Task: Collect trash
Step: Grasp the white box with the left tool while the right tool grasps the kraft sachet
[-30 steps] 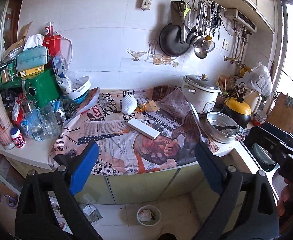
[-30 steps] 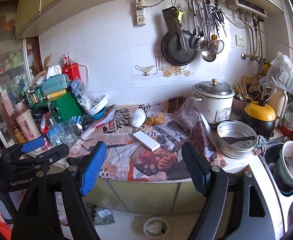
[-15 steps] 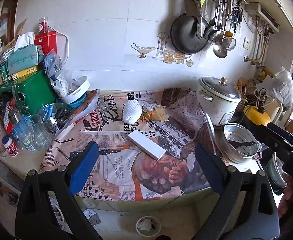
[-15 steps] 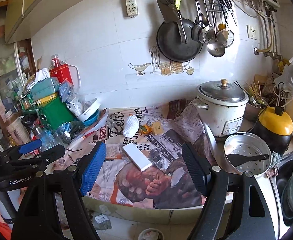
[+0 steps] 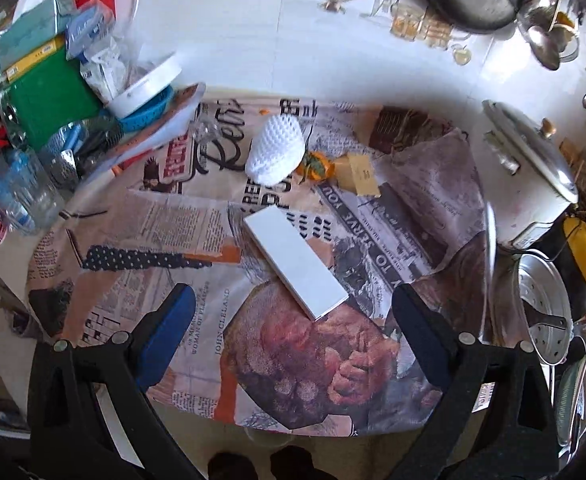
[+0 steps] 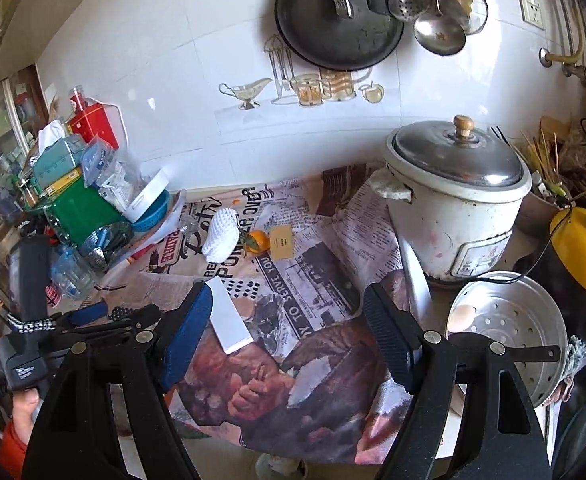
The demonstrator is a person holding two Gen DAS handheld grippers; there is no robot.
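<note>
Left wrist view: left hand-held gripper [image 5: 293, 312] released, jaws wide, poised over the newspaper-covered desk [image 5: 413, 208] with the white box [image 5: 295, 262] lying flat just ahead between its fingers. Right wrist view: right hand-held gripper [image 6: 289, 328] also released and empty, above the desk edge, box [image 6: 229, 320] touching nothing, just beside its left finger [image 6: 187, 336].

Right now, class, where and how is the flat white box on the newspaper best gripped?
Grip the white box across its narrow width, mid-length, from above. It lies flat and long, running diagonally, so the open left claw should probably turn to straddle its long edges.
</note>
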